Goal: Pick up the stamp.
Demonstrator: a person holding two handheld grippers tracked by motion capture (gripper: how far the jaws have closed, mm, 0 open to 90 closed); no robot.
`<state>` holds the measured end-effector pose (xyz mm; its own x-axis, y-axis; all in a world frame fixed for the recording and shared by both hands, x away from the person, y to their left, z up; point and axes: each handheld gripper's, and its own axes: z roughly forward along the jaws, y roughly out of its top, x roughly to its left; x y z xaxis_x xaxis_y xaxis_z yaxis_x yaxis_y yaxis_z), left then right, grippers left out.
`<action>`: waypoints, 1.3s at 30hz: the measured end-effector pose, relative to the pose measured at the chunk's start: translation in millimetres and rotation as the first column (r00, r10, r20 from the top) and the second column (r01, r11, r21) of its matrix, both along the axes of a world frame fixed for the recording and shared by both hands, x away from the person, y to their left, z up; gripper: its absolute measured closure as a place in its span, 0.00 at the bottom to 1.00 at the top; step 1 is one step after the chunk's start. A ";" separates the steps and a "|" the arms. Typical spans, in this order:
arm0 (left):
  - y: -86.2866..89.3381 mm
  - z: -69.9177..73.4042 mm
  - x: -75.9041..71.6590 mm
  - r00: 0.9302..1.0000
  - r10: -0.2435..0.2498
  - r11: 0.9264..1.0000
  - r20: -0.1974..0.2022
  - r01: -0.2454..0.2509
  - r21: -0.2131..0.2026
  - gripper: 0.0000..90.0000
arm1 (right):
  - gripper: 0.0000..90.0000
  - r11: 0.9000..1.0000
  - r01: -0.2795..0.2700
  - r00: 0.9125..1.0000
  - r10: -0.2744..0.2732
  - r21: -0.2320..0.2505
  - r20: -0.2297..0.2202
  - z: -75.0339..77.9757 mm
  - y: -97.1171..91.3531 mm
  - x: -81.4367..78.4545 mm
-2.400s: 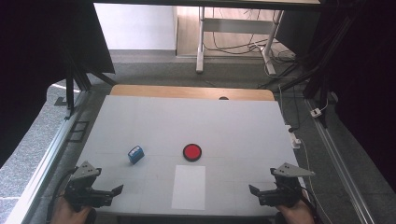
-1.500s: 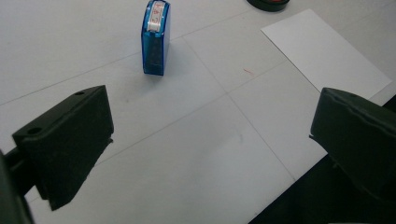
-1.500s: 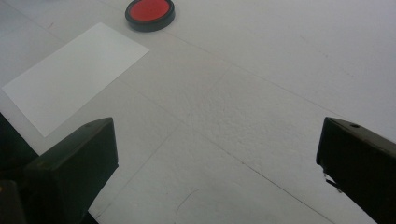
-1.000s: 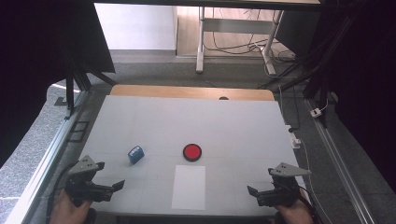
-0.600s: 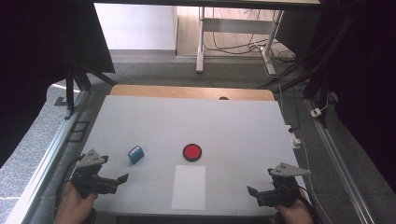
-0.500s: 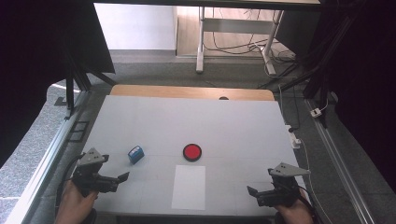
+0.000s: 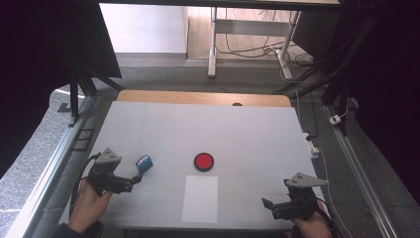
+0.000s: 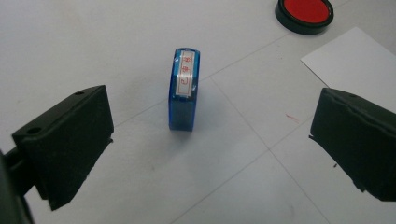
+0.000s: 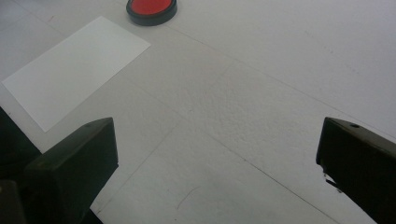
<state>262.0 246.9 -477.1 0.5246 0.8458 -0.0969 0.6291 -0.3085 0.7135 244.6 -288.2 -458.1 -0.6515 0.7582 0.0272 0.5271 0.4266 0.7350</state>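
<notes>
A small blue stamp (image 7: 144, 163) with a white label printed in red stands on the white table (image 7: 247, 134), left of centre. My left gripper (image 7: 134, 181) is open just short of it. In the left gripper view the stamp (image 8: 184, 88) stands a little ahead of my left gripper (image 8: 210, 149), between the lines of the two wide-spread jaws and untouched. A round red ink pad (image 7: 203, 161) in a black case lies mid-table, with a white sheet of paper (image 7: 200, 198) in front of it. My right gripper (image 7: 269, 206) is open and holds nothing at the near right.
The right gripper view has the ink pad (image 9: 151, 9) and paper (image 9: 74, 70) far ahead of my right gripper (image 9: 215, 177). A wooden strip (image 7: 203, 97) edges the table's far side. Metal rails run along both sides, and cables (image 7: 317, 144) hang at the right.
My left gripper has moved forward and to the right, up to the blue stamp. The right gripper, stamp, ink pad and paper have stayed put.
</notes>
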 end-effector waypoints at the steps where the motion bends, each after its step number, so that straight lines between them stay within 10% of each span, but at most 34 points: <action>1: -0.5 -0.5 2.1 1.000 0.004 1.000 -0.002 -0.004 0.000 0.00 | 0.00 1.000 0.000 1.000 0.000 -0.001 0.000 0.1 0.0 0.0; 39: -12.4 -19.9 60.8 0.993 -0.082 0.994 -0.089 0.088 0.068 0.02 | 0.00 1.000 -0.005 1.000 0.005 -0.010 -0.007 -0.6 1.3 0.2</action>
<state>322.8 234.5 -497.0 0.5870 0.8051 -0.0852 0.6565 -0.4117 0.6321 244.8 -286.9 -458.7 -0.6551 0.7552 0.0241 0.5300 0.4365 0.7271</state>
